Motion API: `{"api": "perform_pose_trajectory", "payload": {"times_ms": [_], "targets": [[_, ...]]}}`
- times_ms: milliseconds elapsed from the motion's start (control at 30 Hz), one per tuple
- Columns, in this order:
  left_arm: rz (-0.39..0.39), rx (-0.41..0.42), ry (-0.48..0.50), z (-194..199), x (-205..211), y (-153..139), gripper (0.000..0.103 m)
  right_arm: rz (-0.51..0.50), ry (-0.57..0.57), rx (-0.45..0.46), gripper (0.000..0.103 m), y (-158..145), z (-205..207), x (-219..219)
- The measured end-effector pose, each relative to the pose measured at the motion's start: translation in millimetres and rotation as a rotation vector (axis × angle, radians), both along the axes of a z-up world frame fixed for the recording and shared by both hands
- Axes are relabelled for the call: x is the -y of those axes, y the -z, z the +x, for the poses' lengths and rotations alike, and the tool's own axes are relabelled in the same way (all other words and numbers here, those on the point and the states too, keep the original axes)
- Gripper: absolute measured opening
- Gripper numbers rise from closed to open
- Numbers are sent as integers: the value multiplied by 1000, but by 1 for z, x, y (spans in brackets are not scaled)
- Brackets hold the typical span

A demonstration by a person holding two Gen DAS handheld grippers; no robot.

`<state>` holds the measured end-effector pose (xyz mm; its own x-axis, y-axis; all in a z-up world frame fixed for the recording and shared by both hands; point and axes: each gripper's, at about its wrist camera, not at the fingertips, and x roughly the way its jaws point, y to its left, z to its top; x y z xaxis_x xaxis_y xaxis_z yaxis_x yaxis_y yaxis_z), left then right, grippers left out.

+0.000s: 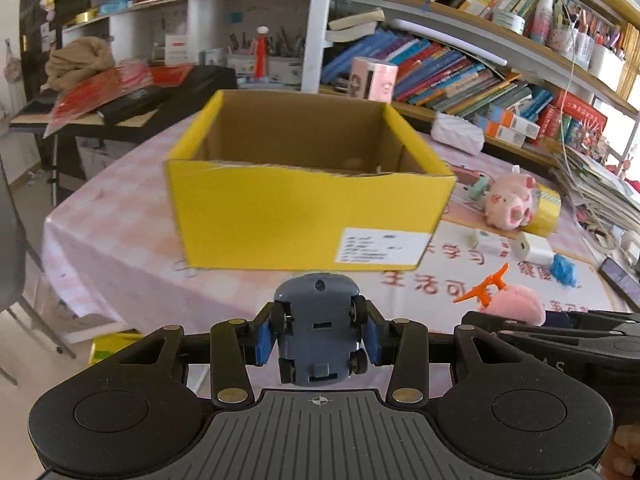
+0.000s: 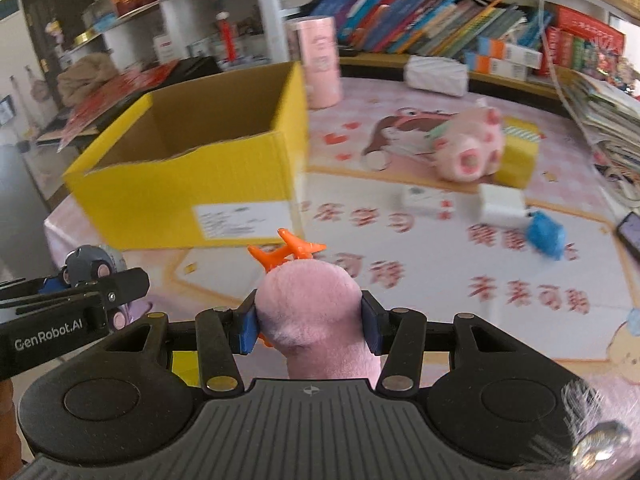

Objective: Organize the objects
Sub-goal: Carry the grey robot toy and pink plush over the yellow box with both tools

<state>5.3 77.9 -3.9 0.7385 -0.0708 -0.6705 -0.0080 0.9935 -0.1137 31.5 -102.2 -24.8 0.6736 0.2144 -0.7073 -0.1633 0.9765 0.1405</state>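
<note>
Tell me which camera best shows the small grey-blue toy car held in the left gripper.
The left wrist view: the small grey-blue toy car sits centred, underside and four wheels facing the camera, clamped between the left gripper pads. The right wrist view shows only part of the car at its left edge, behind the gripper's finger.
</note>
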Motion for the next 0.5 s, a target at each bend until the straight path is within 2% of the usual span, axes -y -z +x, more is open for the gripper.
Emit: {"api": "perform_pose_trajectory", "payload": {"times_ms": [267, 500], "targets": [[4, 40, -34, -26, -34, -7, 41, 13, -37, 18, 47, -4, -22, -38], [-6, 62, -48, -37, -46, -12, 41, 4, -62, 36, 47, -10, -35, -57]]}}
